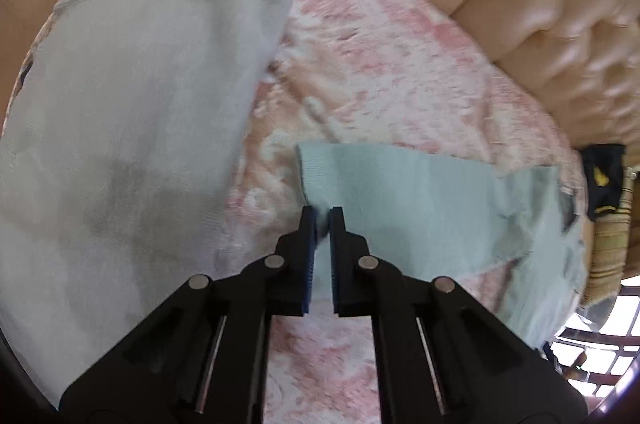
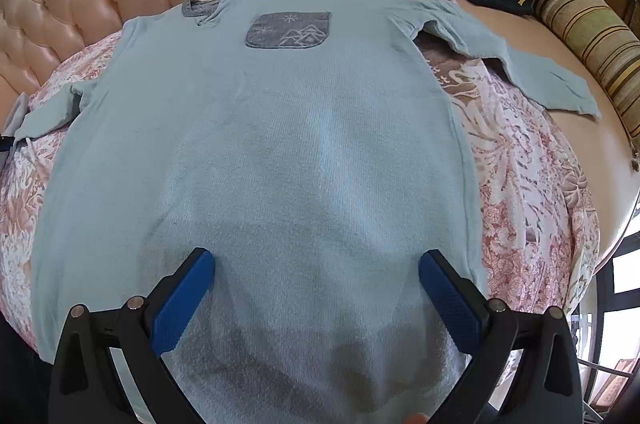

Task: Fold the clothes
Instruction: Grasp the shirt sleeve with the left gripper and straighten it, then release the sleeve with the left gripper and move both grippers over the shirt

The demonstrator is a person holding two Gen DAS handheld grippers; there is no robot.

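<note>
Since that light blue top (image 2: 256,143) lying flat on the bedspread (image 2: 520,183) looks soft and floppy, you'd grab cuffs or hems: left gripper (image 1: 322,214) pinches the sleeve cuff, right gripper (image 2: 316,260) hangs wide open.

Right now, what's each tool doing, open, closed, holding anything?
Left tool: shut on the sleeve cuff of the light blue sweater.
Right tool: open, holding nothing, above the sweater's lower body.
</note>
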